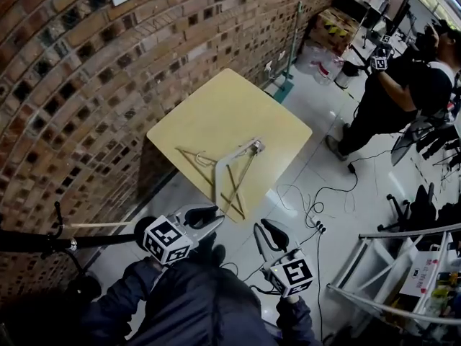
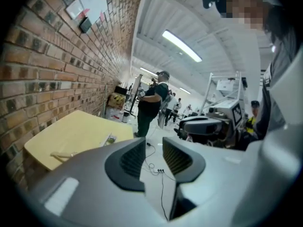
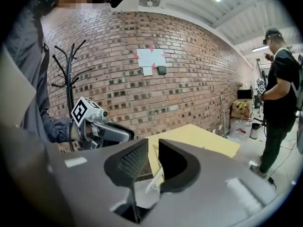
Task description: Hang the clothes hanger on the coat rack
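Observation:
Wooden clothes hangers (image 1: 225, 171) lie in a loose pile on the near corner of the yellow table (image 1: 216, 114), one reaching past the edge. A metal hook (image 1: 256, 148) points right. The black coat rack (image 3: 71, 72) stands by the brick wall; its arm shows at the lower left (image 1: 43, 241) of the head view. My left gripper (image 1: 202, 215) hovers just short of the table's near edge, jaws apart and empty. My right gripper (image 1: 272, 233) hangs beside it over the floor, also open with nothing in it. The left gripper view catches the table (image 2: 66, 131) and a hanger end (image 2: 61, 154).
A brick wall (image 1: 72, 85) runs along the left. A person in black (image 1: 403, 85) stands at the far right. Cables (image 1: 310, 204) trail over the floor right of the table. A white metal frame (image 1: 389, 265) fills the lower right.

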Tool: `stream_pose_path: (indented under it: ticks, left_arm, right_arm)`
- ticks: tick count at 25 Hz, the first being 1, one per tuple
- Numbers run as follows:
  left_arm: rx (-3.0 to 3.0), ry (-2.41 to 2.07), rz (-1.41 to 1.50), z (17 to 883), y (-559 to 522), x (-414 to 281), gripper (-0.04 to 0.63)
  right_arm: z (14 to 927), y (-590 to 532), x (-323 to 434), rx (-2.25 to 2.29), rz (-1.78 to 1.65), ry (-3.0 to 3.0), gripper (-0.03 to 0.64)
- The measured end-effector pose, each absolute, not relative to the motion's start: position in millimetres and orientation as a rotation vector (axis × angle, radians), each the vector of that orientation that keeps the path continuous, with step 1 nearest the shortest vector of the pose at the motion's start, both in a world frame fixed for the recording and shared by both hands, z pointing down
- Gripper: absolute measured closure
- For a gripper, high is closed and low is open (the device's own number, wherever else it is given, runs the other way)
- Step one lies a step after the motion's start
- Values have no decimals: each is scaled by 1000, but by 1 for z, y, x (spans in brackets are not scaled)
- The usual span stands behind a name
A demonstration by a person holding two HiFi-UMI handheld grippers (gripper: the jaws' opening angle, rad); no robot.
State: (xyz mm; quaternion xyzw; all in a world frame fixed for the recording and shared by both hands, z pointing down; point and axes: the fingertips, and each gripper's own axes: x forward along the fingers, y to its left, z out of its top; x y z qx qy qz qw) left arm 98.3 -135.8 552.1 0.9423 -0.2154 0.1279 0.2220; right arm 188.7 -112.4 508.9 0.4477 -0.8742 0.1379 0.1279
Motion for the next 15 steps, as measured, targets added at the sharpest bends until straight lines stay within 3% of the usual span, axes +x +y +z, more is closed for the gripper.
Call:
stream_pose_path:
  ticks: [15]
  left_arm:
    - [2354,-751,647,687,-285,75,419]
  right_arm:
    - [533,-267,193,1316,444,-2418,548]
